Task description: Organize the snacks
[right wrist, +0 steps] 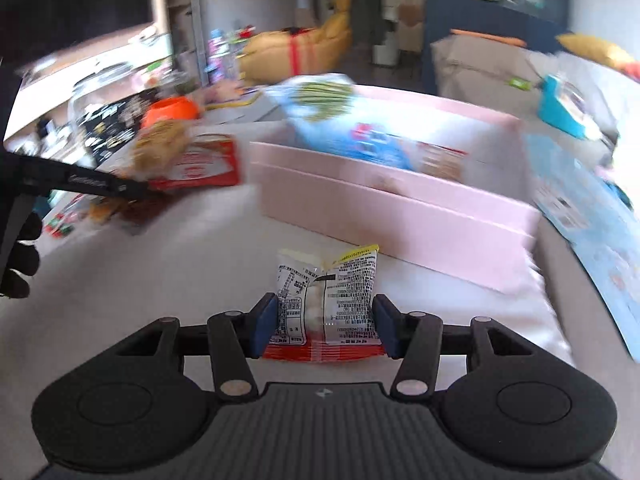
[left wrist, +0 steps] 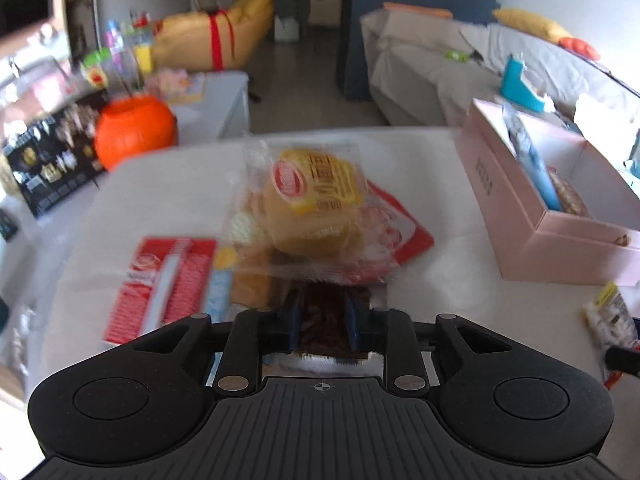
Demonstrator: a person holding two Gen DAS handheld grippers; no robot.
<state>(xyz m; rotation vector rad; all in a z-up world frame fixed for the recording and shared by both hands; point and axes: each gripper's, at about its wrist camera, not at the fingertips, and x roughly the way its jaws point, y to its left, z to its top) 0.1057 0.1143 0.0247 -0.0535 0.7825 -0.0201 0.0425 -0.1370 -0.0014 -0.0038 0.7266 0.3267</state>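
My left gripper (left wrist: 322,320) is shut on the lower edge of a clear-wrapped bread snack with a yellow label (left wrist: 316,208), held above the white table (left wrist: 420,272). A red packet (left wrist: 160,288) and a red-and-white packet (left wrist: 400,232) lie under and beside it. The pink box (left wrist: 520,216) stands at the right with a blue packet (left wrist: 536,168) inside. My right gripper (right wrist: 325,326) is shut on a white-and-red snack packet (right wrist: 326,300) in front of the pink box (right wrist: 400,212). The left gripper and its bread snack (right wrist: 160,144) show at the left of the right wrist view.
An orange pumpkin bucket (left wrist: 134,128) and a black box (left wrist: 52,164) stand at the far left. A light blue card (right wrist: 592,216) leans at the box's right. A sofa (left wrist: 460,68) lies beyond the table. Another snack packet (left wrist: 612,316) lies at the right table edge.
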